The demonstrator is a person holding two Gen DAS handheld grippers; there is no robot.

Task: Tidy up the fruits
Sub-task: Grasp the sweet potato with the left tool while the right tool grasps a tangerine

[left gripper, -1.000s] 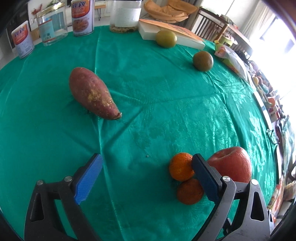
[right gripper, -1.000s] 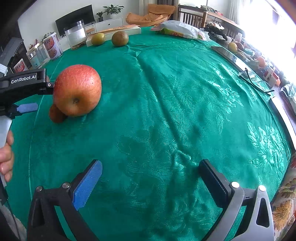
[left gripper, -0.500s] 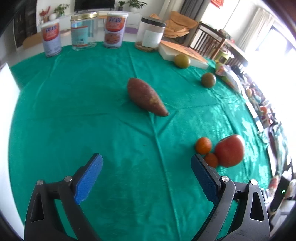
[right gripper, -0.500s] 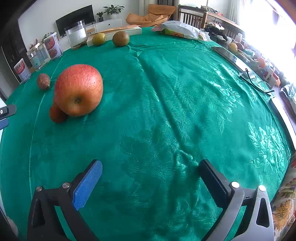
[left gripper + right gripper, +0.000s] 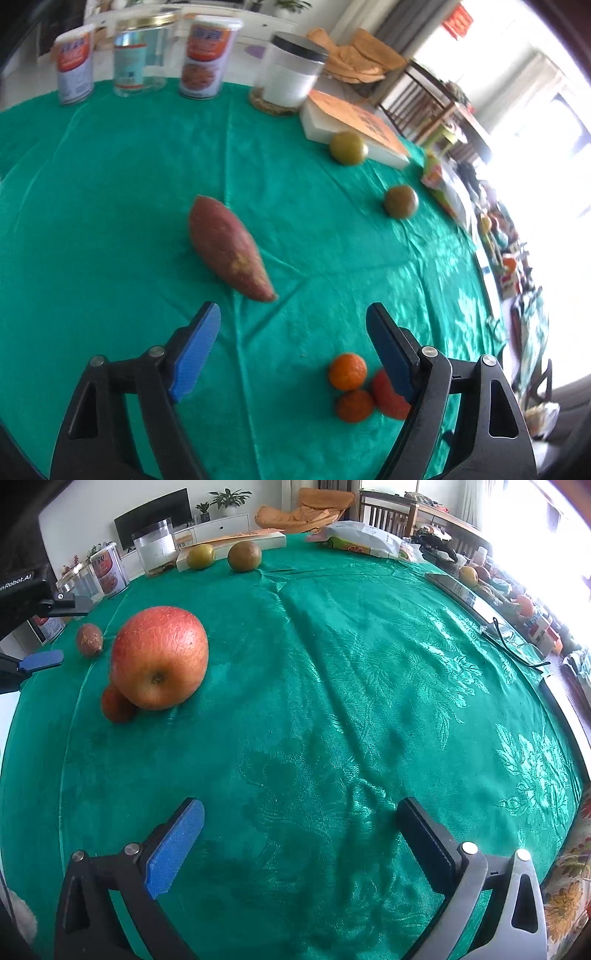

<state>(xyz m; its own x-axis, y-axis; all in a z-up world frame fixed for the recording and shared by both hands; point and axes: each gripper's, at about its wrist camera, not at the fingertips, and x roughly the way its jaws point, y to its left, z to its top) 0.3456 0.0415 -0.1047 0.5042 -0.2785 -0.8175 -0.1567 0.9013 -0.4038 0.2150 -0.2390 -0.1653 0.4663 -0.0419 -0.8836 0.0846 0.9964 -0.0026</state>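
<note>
Left gripper (image 5: 293, 323): held above the green tablecloth (image 5: 110, 221), fingers spread wide, nothing between them; its blue pad (image 5: 40, 660) also shows at the left edge of the right wrist view.
Right gripper (image 5: 301, 818): fingers wide apart, empty, over a bare stretch of cloth.
Sweet potato (image 5: 229, 249): lying on its side just ahead of the left gripper, tapered end towards the fingers, apart from them.
Apple (image 5: 159, 657): large, red, resting on the cloth left of and beyond the right gripper; partly hidden behind the left gripper's right finger in the left wrist view.
Tangerines: one (image 5: 348, 371) beside a second (image 5: 354, 405), both right against the apple.
Green fruits: one (image 5: 348, 147) touching the flat box (image 5: 354, 129), the other (image 5: 400, 201) alone on the cloth, near it.
Far edge: three tins (image 5: 205, 55) and a white jar (image 5: 291, 74) in a row.
Right edge of table: snack bag (image 5: 364, 541) and spectacles (image 5: 517, 646).
</note>
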